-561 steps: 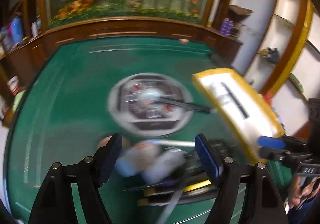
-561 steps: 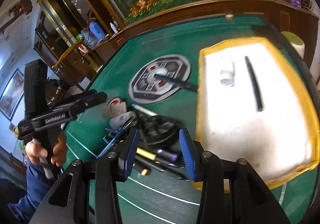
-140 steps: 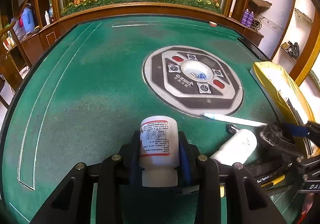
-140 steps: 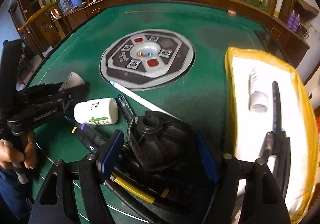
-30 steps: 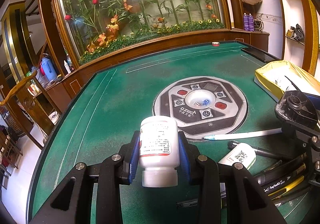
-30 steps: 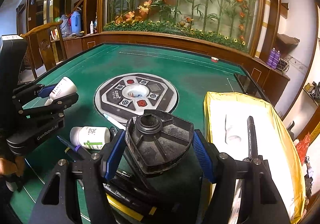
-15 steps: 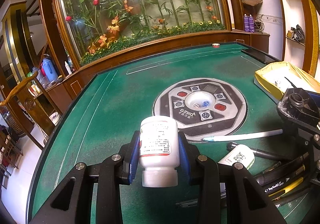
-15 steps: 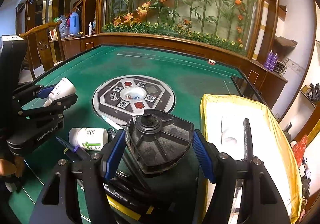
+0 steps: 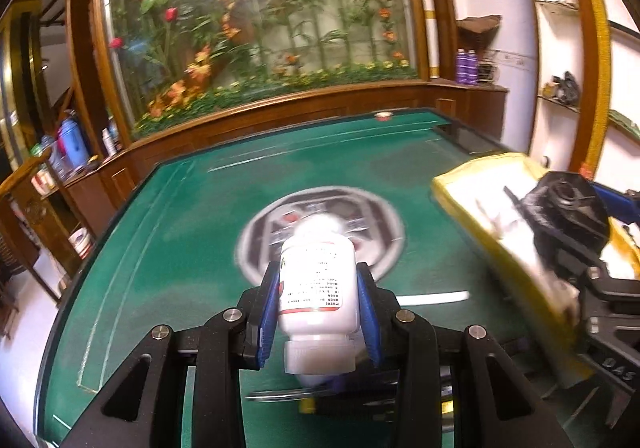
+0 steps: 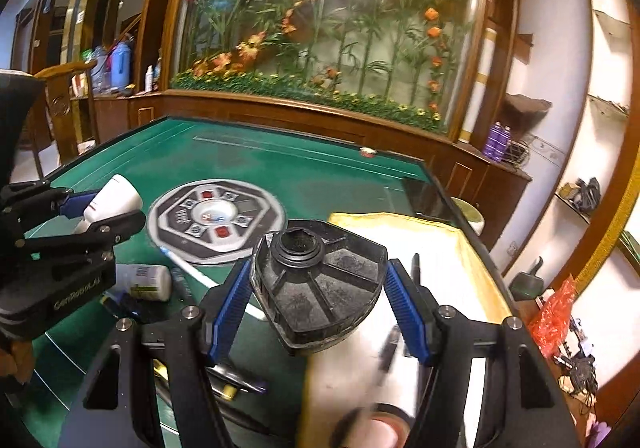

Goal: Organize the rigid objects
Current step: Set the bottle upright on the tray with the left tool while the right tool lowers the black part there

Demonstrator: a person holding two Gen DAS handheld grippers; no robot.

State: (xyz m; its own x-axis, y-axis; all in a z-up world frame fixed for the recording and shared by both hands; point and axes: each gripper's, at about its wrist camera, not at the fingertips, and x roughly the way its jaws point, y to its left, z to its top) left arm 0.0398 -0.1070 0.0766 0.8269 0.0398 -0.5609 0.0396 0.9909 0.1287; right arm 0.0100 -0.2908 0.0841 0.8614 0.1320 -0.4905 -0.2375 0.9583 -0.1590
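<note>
My left gripper (image 9: 318,302) is shut on a white pill bottle (image 9: 318,284), cap toward the camera, held above the green table (image 9: 180,232). In the right wrist view that left gripper (image 10: 102,211) sits at the left with the bottle (image 10: 114,201). My right gripper (image 10: 316,296) is shut on a black rounded plastic part (image 10: 318,288) with a round neck, raised beside the yellow-rimmed white tray (image 10: 476,260). The same black part (image 9: 568,207) shows at the right of the left wrist view, over the tray (image 9: 472,191).
On the table below lie a second white bottle (image 10: 146,282), a white pen (image 10: 188,270), dark markers and a yellow-banded tool. A black pen (image 10: 415,268) lies in the tray. A grey round control panel (image 10: 216,219) marks the table's middle. Wooden rails edge the table.
Both grippers have risen and swung right toward the tray, each keeping its object. The tray now looms larger in both views, which are motion-blurred.
</note>
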